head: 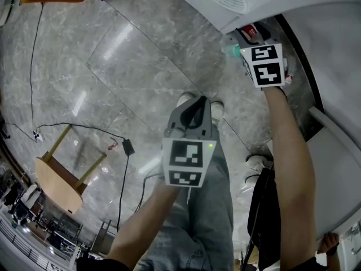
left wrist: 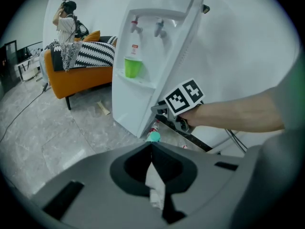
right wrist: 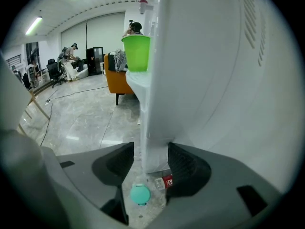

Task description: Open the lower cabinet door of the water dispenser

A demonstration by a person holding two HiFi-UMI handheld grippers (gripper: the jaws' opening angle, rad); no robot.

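The white water dispenser point(left wrist: 143, 42) stands on the floor with a green cup point(left wrist: 133, 67) on its drip tray. In the right gripper view its side wall point(right wrist: 214, 80) fills the right half. My right gripper point(right wrist: 151, 149) is at its lower front corner, and the jaws are closed around the edge of the lower cabinet door point(right wrist: 155, 137). The left gripper view shows the right gripper point(left wrist: 162, 112) at that same corner. My left gripper point(left wrist: 151, 147) hangs back over my legs, shut, holding nothing I can make out. Something white shows through the slit behind its tips.
A teal cap point(right wrist: 140, 194) and a small red-labelled bottle point(right wrist: 167, 181) lie on the floor by the dispenser's foot. An orange sofa point(left wrist: 81, 75) and a person point(left wrist: 64, 18) are beyond it. A wooden stool point(head: 59, 179) and a cable point(head: 124, 151) lie to my left.
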